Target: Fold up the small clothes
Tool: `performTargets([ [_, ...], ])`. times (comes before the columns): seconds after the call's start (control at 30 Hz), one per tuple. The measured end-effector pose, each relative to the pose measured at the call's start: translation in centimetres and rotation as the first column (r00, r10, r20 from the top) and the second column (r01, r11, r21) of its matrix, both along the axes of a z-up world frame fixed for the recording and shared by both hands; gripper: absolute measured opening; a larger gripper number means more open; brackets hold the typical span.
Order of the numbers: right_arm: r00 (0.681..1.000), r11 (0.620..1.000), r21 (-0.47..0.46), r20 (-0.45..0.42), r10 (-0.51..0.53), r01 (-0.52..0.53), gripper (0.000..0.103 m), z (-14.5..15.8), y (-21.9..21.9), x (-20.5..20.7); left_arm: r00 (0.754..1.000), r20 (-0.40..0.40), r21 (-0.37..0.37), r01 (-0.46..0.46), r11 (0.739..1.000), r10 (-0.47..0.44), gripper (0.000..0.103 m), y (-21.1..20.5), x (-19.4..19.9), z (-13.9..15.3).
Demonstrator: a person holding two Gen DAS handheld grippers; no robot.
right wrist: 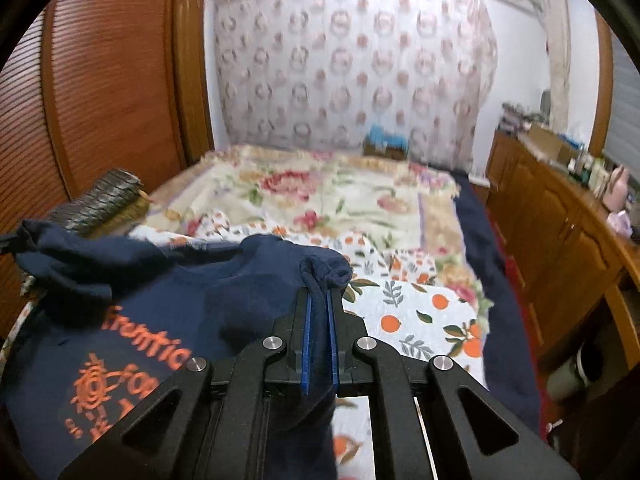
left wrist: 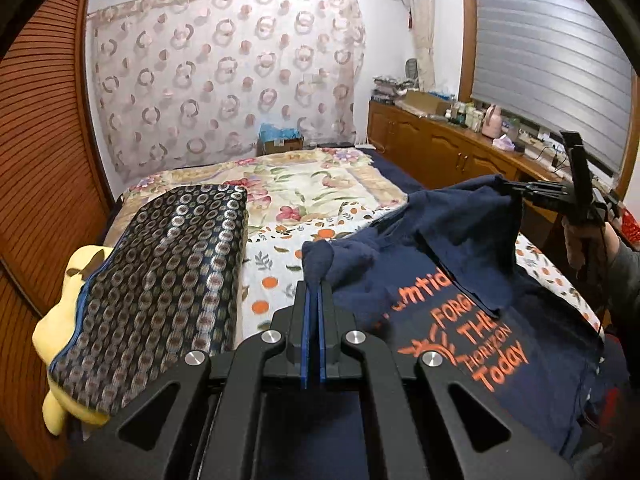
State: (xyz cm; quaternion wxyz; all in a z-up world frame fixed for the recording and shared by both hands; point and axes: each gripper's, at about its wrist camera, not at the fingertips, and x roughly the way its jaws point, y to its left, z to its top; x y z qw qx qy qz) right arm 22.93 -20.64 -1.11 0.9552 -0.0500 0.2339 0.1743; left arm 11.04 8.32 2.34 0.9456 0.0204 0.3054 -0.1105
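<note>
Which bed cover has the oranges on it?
The white quilt nearest the camera, lying directly under the navy T-shirt. The cream blanket farther back carries pink flowers instead, and the dark blue sheet beneath is plain.

- bed (left wrist: 320, 184) with floral blanket, orange-print sheet (left wrist: 272, 280) nearer the camera
- dark patterned cushion (left wrist: 168, 280) on bed's left side, yellow plush (left wrist: 60, 332) poking out beneath it
- patterned curtain (left wrist: 224, 80) on far wall
- cardboard box (left wrist: 280, 142) with blue contents past the bed's far end
- wooden cabinet (left wrist: 440, 148) along right wall, bottles and pink kettle (left wrist: 492, 120) on top
- slatted wooden wardrobe door (left wrist: 40, 140) at left
</note>
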Motion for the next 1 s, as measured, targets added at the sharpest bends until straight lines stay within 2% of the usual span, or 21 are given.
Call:
performTargets([
  [0.13, 0.998, 1.0, 0.025, 0.064, 0.006, -0.008, 0.007, 0.1, -0.7, -5.9, 1.0, 0.027, -0.014, -0.012, 1.0, 0.013, 0.004, 1.0, -3.6, 0.2],
  [0.27, 0.996, 0.998, 0.061, 0.091, 0.008, -0.013, 0.007, -1.0, -2.3, -11.0, 0.998, 0.049, -0.035, -0.036, 0.999, 0.038, 0.004, 2.4, -7.4, 0.2],
  [0.33, 0.996, 0.997, 0.082, 0.088, 0.002, -0.009, 0.007, -1.7, -3.4, -13.4, 0.997, 0.044, -0.058, -0.053, 0.997, 0.056, 0.004, 3.4, -9.2, -0.1],
  [0.53, 0.997, 0.994, 0.105, 0.077, 0.012, -0.02, 0.007, -3.5, -6.2, -20.1, 0.996, 0.042, -0.056, -0.078, 0.995, 0.081, 0.004, 5.1, -13.8, -0.8],
  [0.67, 0.998, 0.995, 0.102, 0.062, 0.017, -0.023, 0.007, -3.3, -7.4, -23.9, 0.995, 0.024, -0.074, -0.099, 0.992, 0.101, 0.004, 5.9, -16.5, -1.4],
  [0.8, 0.999, 0.997, 0.077, 0.039, 0.025, -0.027, 0.007, -2.9, -7.8, -26.9, 0.993, -0.009, -0.062, -0.116, 0.991, 0.116, 0.004, 6.0, -18.0, -2.7],
  [1.0, 0.997, 1.0, 0.027, -0.08, 0.004, -0.002, 0.007, -5.5, -7.0, -25.8, 0.989, -0.086, -0.037, -0.123, 0.992, 0.119, 0.004, 5.8, -17.4, -5.9],
])
